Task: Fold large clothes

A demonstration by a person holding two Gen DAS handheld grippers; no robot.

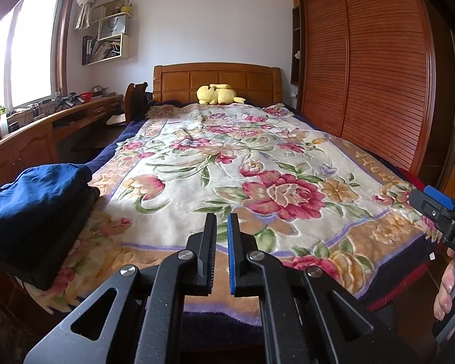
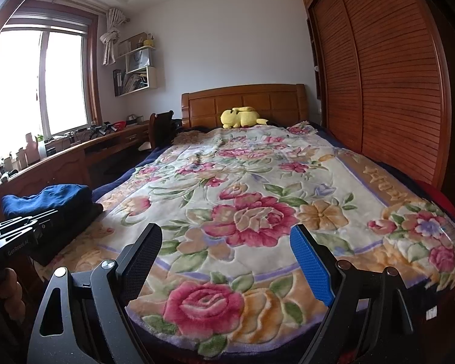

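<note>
A stack of folded clothes lies on the bed's near left corner, a blue garment [image 1: 36, 194] on top of black ones [image 1: 45, 242]. The stack [image 2: 54, 203] also shows in the right wrist view. My left gripper [image 1: 222, 217] hovers over the foot of the bed, shut, with nothing between its pads. My right gripper [image 2: 226, 230] stands wide open above the floral blanket [image 2: 257, 182], holding nothing. Each gripper shows in the other's view: the right one [image 1: 439, 209] at the far right edge, the left one [image 2: 15, 230] at the left beside the stack.
The floral blanket [image 1: 242, 157] covers the whole bed. A yellow plush toy [image 1: 217, 94] lies by the wooden headboard [image 1: 215, 80]. A slatted wardrobe [image 1: 364, 60] runs along the right side, a long cluttered desk [image 1: 45, 121] under the window along the left. A person's fingers [image 1: 446, 288] grip the right handle.
</note>
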